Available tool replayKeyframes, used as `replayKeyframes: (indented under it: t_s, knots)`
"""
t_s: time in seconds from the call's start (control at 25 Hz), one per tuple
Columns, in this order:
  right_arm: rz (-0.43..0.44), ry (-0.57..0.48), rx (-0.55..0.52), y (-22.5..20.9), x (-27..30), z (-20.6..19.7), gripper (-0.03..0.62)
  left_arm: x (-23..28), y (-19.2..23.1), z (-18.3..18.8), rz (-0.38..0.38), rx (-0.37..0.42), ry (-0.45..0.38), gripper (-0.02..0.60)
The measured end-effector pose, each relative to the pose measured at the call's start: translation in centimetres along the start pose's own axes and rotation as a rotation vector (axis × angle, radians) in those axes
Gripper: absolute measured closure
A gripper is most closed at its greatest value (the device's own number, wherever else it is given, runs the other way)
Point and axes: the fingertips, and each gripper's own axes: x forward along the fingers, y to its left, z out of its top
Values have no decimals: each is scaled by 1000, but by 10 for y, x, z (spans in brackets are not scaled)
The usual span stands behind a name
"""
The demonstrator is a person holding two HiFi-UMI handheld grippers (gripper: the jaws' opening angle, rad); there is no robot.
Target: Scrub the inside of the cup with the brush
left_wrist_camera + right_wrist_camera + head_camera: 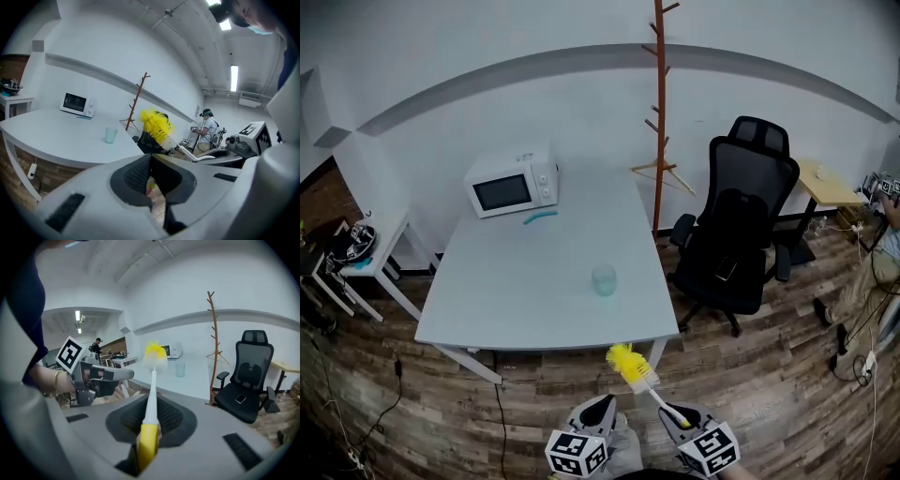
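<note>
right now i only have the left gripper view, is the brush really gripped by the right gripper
Observer: Yes, the right gripper is shut on the brush at its handle's yellow end.
Operator: whats the dark thing behind the brush
Observer: A black chair at the right side of the table.
Operator: am i over the table yet
Observer: No, the left gripper is short of the table's near edge, over the floor.

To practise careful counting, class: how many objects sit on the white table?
3: a microwave back left, a teal strip in front of it, a cup nearer the right edge.
</note>
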Motion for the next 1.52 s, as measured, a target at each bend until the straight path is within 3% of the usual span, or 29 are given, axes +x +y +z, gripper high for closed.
replayKeyframes:
  t_s: [0.52,1.12,1.16,1.24,1.36,1.52]
  knots:
    - [-56,-30,4,-60,112,90,543,91,116,60,-24,81,67,561]
    - [-126,0,95,-104,142,89,543,147,158,68,-54,74,98,560]
    - [-122,2,94,-108,144,89,543,151,160,67,-46,71,100,533]
    - [-103,7,83,-114,150,91,543,161,166,63,-26,75,104,368]
    - [-71,14,52,-126,157,98,543,180,172,60,1,110,107,307]
    - [-51,33,61,-149,166,102,543,209,182,54,15,121,136,273]
